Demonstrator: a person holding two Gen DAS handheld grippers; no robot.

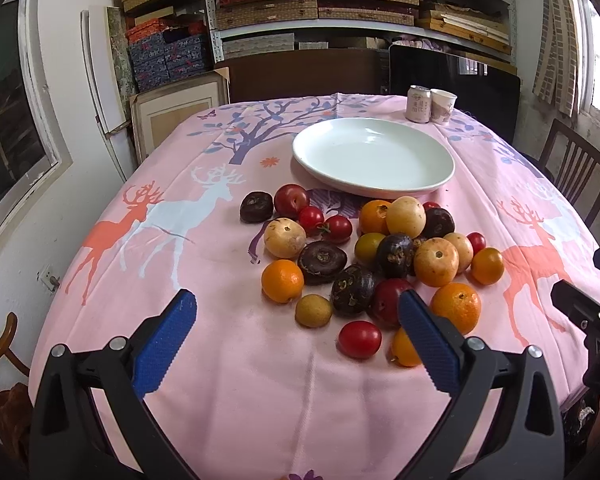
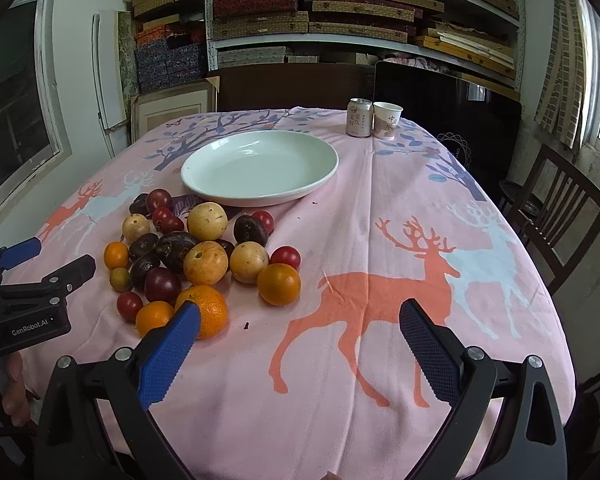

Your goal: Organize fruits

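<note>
Left wrist view: fruit pile [image 1: 364, 256] lay loose on pink cloth, just short of empty white plate [image 1: 374, 158]. Left gripper [image 1: 298, 312] wide open, empty, pile directly ahead, nearer. Right gripper [image 2: 300, 322] wide open, empty, pile off its left.
</note>
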